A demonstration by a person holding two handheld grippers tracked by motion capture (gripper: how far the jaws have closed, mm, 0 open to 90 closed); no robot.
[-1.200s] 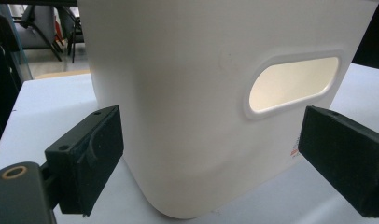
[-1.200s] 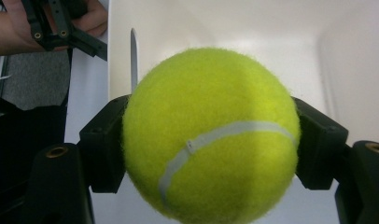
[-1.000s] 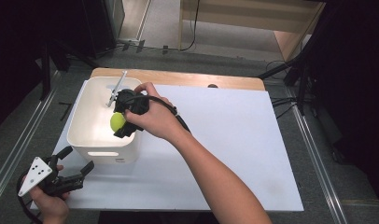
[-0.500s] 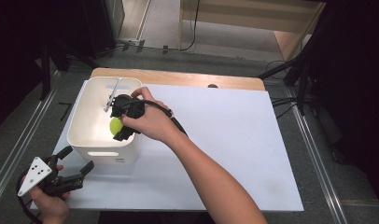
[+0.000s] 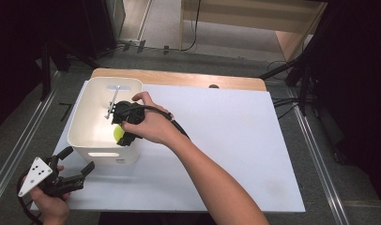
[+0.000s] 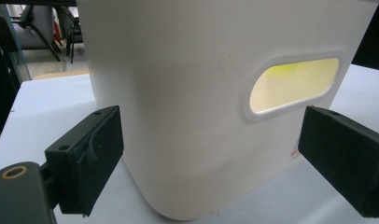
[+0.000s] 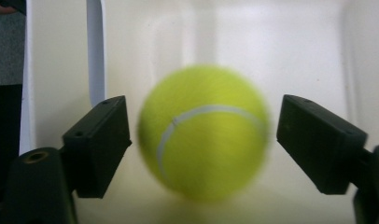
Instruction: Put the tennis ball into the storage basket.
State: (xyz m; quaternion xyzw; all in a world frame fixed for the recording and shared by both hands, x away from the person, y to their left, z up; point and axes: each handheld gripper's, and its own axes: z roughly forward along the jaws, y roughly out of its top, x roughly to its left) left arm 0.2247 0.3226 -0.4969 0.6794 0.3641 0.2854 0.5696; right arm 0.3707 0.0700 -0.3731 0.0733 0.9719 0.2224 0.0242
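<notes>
Inside the white bin (image 5: 87, 136) at left of frame, the right gripper (image 7: 204, 135) jaws have just been opening, releasing the tennis ball (image 7: 204, 133) for deposit.

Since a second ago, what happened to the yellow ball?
The right gripper went down into the white bin, and its jaws have just been opening, letting go of the tennis ball; the ball sits between them with gaps on both sides. The left gripper stayed open in front of the bin, and the bin did not move.
</notes>
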